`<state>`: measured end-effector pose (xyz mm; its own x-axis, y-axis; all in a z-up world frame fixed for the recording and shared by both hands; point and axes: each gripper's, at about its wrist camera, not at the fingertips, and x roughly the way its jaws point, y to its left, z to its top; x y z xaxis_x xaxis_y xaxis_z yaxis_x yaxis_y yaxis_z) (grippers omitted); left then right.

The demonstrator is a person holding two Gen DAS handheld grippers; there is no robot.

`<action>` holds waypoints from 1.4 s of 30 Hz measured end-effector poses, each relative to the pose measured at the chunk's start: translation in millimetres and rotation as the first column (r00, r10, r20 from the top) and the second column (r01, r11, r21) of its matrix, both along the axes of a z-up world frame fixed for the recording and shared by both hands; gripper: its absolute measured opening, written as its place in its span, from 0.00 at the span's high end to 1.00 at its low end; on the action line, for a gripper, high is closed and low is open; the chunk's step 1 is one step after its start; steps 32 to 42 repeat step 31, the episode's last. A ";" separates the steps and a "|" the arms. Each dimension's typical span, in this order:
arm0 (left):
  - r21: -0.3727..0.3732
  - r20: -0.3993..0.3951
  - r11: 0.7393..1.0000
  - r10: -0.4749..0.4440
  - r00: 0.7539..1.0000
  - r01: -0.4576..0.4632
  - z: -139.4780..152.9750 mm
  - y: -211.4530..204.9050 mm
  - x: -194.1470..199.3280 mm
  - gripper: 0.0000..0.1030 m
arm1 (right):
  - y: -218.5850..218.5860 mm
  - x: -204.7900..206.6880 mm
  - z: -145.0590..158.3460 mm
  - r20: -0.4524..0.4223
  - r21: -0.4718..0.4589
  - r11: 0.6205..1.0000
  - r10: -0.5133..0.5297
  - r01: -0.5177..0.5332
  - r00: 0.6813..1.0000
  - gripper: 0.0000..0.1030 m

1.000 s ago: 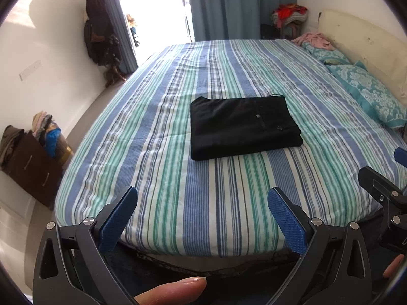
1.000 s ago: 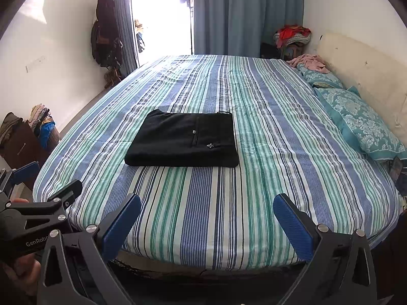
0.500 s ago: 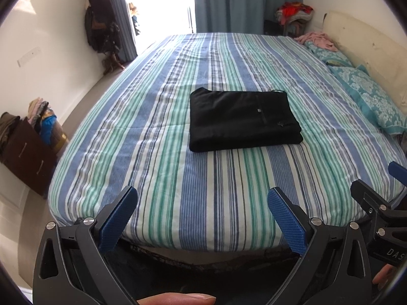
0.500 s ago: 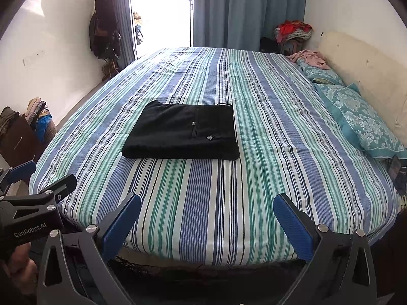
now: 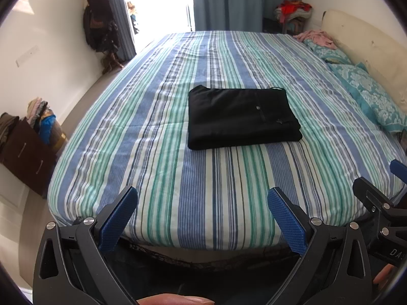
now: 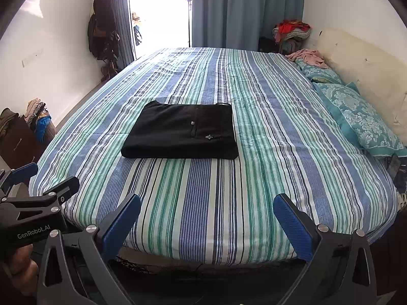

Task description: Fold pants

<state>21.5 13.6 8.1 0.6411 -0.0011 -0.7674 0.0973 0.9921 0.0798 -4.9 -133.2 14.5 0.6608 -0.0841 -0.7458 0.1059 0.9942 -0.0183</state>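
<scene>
Striped blue, green and white sheet covers the bed (image 5: 203,203); curtains (image 6: 244,10) hang behind, 2 teal pillows (image 6: 361,119) lie at the right. Black pants (image 6: 180,133) rest folded mid-bed, long axis left to right, waistband rightward. Left gripper (image 5: 202,218) and right gripper (image 6: 206,222) hover before the bed's near edge, fingers spread, empty

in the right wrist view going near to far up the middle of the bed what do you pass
right gripper → bare striped bedsheet → folded black pants → more striped sheet → blue curtain
</scene>
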 end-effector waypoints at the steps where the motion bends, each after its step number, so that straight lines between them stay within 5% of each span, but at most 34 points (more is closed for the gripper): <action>1: 0.000 0.000 1.000 0.001 1.000 -0.001 -0.1 0.2 -0.3 0.01 | 0.3 -0.4 0.2 0.000 0.000 1.000 0.001 -0.001 1.000 0.00; 42: 0.006 -0.008 1.000 0.009 1.000 -0.009 -6.6 1.3 1.2 0.01 | 3.0 -1.4 -2.8 -0.005 0.016 1.000 0.008 -0.008 1.000 0.00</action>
